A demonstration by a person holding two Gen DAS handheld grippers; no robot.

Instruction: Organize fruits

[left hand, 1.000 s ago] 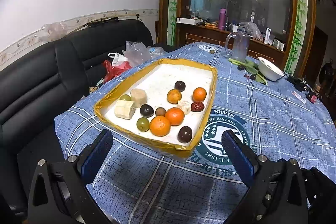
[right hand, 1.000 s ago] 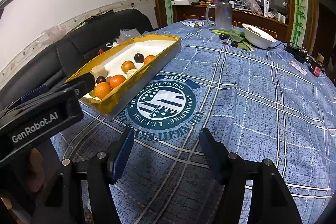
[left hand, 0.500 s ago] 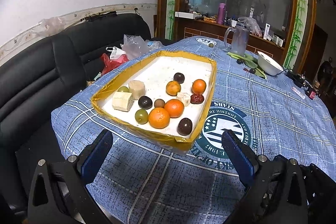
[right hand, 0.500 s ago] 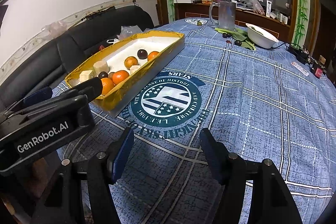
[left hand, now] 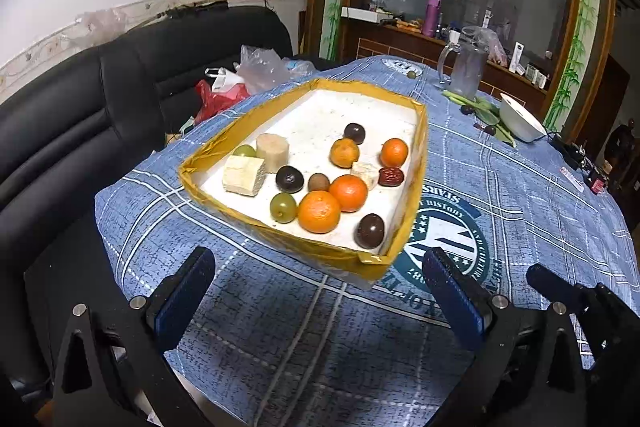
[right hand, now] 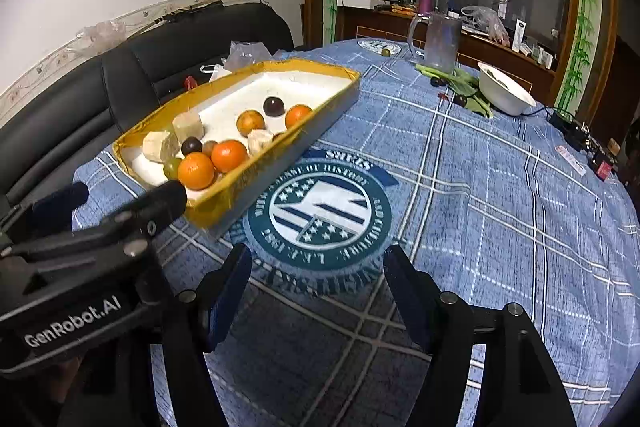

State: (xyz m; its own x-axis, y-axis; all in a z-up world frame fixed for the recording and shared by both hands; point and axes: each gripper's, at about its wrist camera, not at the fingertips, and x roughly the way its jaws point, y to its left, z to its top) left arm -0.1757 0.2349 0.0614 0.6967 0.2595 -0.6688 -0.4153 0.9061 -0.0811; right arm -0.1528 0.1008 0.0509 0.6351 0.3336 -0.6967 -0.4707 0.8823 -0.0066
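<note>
- Fruits scattered loose in yellow-rimmed tray on counter: four oranges, dark round plums, two green ones, one small brown one, a red date, pale cut chunks at the near-left corner.
- Mixed by kind, not grouped; nearest orange touching its neighbour, dark plum alone at the near-right corner, far half of tray bare.
- More fruit-like bits lying well outside tray, far right, beside white bowl and glass jug; too small to name with certainty.
- Left tool spread wide, holding nothing, hovering just short of the tray's near rim, pointed straight at it.
- Right tool likewise wide apart and bare, over the round emblem on the cloth, tray off to its left and farther.
- Key relation: tray's long axis running from near to far and slightly right, fruits bunched at its near end, dead ahead of the left tool; left tool clearly the nearer, right tool better placed for anything by the bowl.
- Fits a sorting either still ahead or already ended with this loose spread; stage not settled by this scene.
</note>
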